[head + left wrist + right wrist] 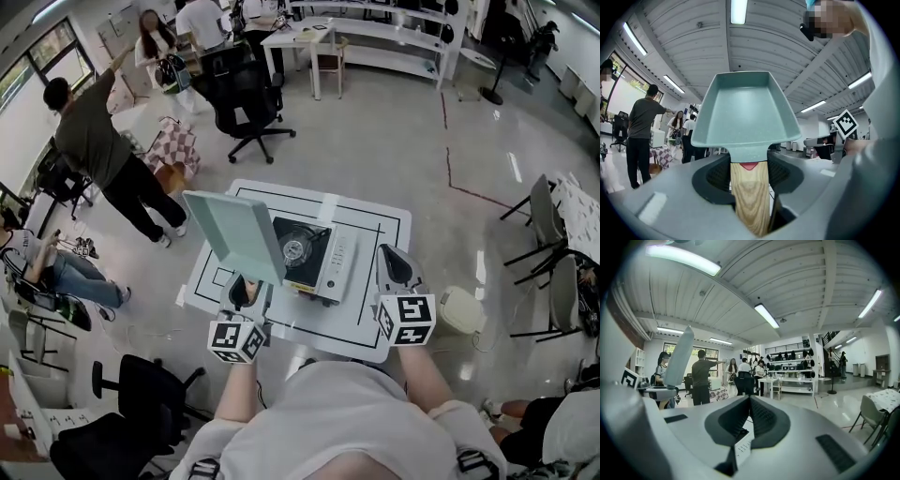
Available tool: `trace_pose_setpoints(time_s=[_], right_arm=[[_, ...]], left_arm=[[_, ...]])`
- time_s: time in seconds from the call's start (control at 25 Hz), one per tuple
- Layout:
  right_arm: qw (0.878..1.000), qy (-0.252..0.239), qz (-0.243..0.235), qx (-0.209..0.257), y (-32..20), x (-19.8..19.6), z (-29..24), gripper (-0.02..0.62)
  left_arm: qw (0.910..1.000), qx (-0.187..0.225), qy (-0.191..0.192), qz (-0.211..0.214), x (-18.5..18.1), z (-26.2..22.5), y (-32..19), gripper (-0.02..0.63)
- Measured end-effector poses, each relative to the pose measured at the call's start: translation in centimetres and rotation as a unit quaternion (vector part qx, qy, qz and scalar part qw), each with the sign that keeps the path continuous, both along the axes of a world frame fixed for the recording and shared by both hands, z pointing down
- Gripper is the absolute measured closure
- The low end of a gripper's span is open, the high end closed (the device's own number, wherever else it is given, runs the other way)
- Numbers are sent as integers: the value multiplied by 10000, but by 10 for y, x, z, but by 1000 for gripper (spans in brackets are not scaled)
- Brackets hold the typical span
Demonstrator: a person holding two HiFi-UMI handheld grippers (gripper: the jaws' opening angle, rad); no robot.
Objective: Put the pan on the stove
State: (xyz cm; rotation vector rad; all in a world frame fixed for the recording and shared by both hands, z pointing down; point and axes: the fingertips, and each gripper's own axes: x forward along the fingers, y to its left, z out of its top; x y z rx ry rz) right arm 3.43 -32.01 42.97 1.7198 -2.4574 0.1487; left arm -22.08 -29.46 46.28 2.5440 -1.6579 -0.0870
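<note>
A mint-green rectangular pan hangs tilted up above the left part of the white table. My left gripper is shut on its wooden handle, and the pan fills the middle of the left gripper view beyond the gripper. The portable gas stove sits at the table's centre, just right of the pan, its burner bare. My right gripper hovers right of the stove with nothing in it. In the right gripper view its tips meet, and the pan shows edge-on at left.
A black office chair stands beyond the table. People stand and sit at the left. Another black chair is near my left side. Folding chairs and a small white object on the floor are at the right.
</note>
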Motion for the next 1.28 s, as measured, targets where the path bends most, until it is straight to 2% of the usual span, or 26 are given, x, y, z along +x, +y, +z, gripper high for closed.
trace_pose_setpoints(time_s=[0.24, 0.48, 0.68, 0.8, 0.96, 1.28], right_arm=[[9999, -38, 83, -107, 1, 13, 11, 586], [9996, -64, 177, -199, -1, 22, 19, 586], [9995, -85, 185, -234, 0, 24, 23, 586], [9993, -102, 229, -273, -2, 27, 26, 586], [9990, -159, 270, -321, -2, 33, 29, 586], [9981, -307, 356, -390, -3, 46, 34, 586]], left_arm=[[9982, -596, 3, -21, -1, 42, -15, 407], [9926, -1182, -287, -11, -3, 84, -34, 407], [9845, -1675, -505, 83, -2, 119, -47, 407], [9771, -2051, -559, 98, -2, 140, -52, 407], [9645, -2599, -420, 223, 1, 167, -52, 407], [9365, -3434, -551, 444, 7, 207, -54, 407]])
